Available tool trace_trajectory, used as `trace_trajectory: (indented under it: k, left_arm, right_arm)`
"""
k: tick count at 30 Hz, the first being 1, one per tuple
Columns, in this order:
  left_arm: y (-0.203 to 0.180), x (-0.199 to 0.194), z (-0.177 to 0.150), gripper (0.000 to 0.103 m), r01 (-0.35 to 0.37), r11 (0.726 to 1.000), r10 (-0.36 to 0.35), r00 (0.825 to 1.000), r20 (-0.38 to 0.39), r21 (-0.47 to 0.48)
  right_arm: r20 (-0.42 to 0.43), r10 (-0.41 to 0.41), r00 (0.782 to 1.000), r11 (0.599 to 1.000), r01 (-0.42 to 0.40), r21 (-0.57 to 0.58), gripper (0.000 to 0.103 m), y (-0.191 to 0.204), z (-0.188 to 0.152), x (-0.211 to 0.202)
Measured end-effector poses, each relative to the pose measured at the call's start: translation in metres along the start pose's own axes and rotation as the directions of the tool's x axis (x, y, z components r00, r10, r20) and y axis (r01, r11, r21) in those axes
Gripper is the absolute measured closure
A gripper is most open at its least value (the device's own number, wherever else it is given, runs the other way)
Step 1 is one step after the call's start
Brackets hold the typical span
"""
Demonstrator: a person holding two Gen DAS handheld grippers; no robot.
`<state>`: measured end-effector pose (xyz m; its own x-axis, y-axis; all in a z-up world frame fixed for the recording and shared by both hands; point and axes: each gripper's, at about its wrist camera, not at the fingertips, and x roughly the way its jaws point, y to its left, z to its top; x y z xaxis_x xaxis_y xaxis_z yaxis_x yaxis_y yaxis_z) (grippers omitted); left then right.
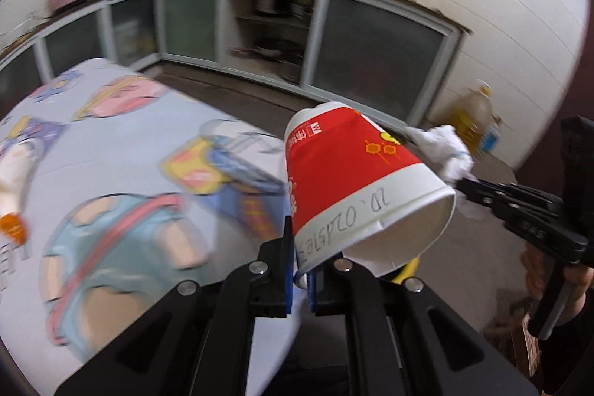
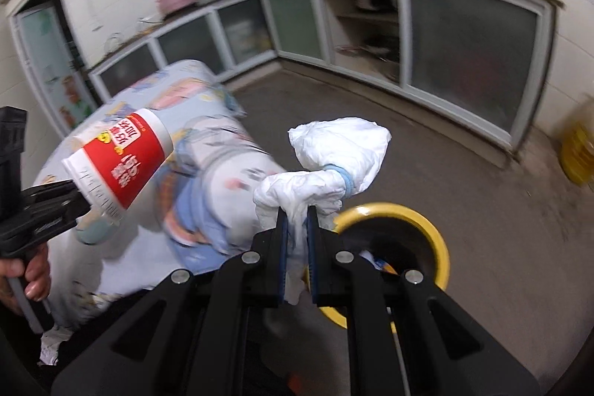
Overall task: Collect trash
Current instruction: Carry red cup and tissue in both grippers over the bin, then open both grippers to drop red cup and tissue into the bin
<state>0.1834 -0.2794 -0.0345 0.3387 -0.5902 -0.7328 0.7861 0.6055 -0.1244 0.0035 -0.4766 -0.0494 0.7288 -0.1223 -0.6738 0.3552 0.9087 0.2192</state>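
Note:
My left gripper [image 1: 300, 258] is shut on the rim of a red and white paper cup [image 1: 356, 180], which hangs tilted with its mouth toward the camera. The same cup [image 2: 118, 160] and left gripper [image 2: 80, 206] show at the left of the right wrist view. My right gripper [image 2: 296, 214] is shut on a crumpled white tissue wad [image 2: 334, 154] bound with a blue band. That wad [image 1: 443, 151] and right gripper [image 1: 464, 182] appear right of the cup. A yellow-rimmed trash bin [image 2: 434, 229] stands on the floor just below and beyond the right gripper.
A table with a cartoon-print cloth [image 1: 111, 166] lies to the left. Grey cabinets [image 2: 464, 54] line the far wall, over a bare concrete floor [image 2: 501, 210]. A yellow oil jug [image 1: 475, 117] stands in the right corner. A hand [image 2: 35, 281] holds the left gripper's handle.

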Motion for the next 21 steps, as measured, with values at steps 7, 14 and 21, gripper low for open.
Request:
trace_trajectory:
  k: [7, 14, 21]
  left_arm:
    - [-0.062, 0.071, 0.002, 0.098, 0.081, 0.990, -0.069, 0.992, -0.104, 0.114]
    - [-0.099, 0.137, 0.009, 0.098, 0.096, 0.980, -0.061, 0.979, -0.194, 0.174]
    - [-0.102, 0.157, 0.011, 0.082, 0.092, 0.984, -0.058, 0.975, -0.214, 0.153]
  right_arm:
    - [-0.095, -0.074, 0.993, 0.993, 0.082, 0.086, 0.094, -0.054, -0.026, 0.039]
    - [-0.194, -0.107, 0.975, 0.979, 0.138, 0.151, 0.094, -0.093, -0.032, 0.096]
    - [-0.259, -0.138, 0.956, 0.965, 0.188, 0.180, 0.091, -0.117, -0.043, 0.129]
